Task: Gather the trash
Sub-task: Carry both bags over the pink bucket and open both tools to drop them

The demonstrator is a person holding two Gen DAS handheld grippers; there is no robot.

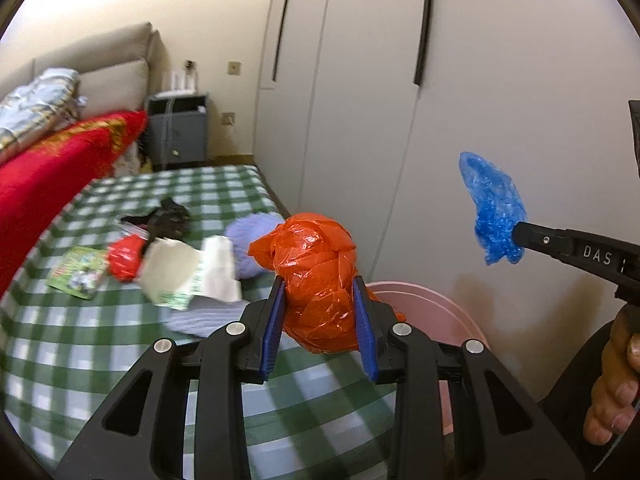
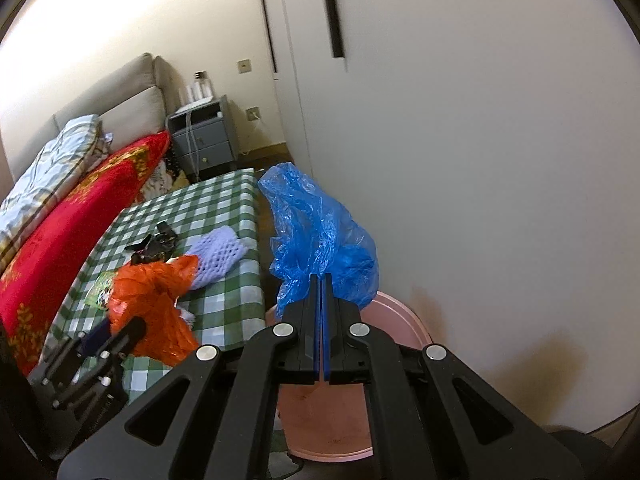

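My left gripper (image 1: 319, 286) is shut on a crumpled orange plastic bag (image 1: 316, 276), held above the edge of the green checked table (image 1: 132, 344). The same orange bag (image 2: 150, 300) shows at the lower left in the right wrist view, in the left gripper (image 2: 138, 326). My right gripper (image 2: 321, 278) is shut on a crumpled blue plastic bag (image 2: 320, 240) above a pink bin (image 2: 396, 312). In the left wrist view the blue bag (image 1: 494, 208) hangs from the right gripper (image 1: 520, 236) at the right, with the pink bin (image 1: 432, 308) below.
On the table lie white paper (image 1: 188, 272), a small red bag (image 1: 126, 258), a green packet (image 1: 78, 272), a black item (image 1: 166, 216) and a lilac knitted cloth (image 1: 250, 244). A red blanket (image 1: 52, 184) lies left. White wardrobe doors (image 1: 440, 100) stand right, a grey nightstand (image 1: 178, 130) behind.
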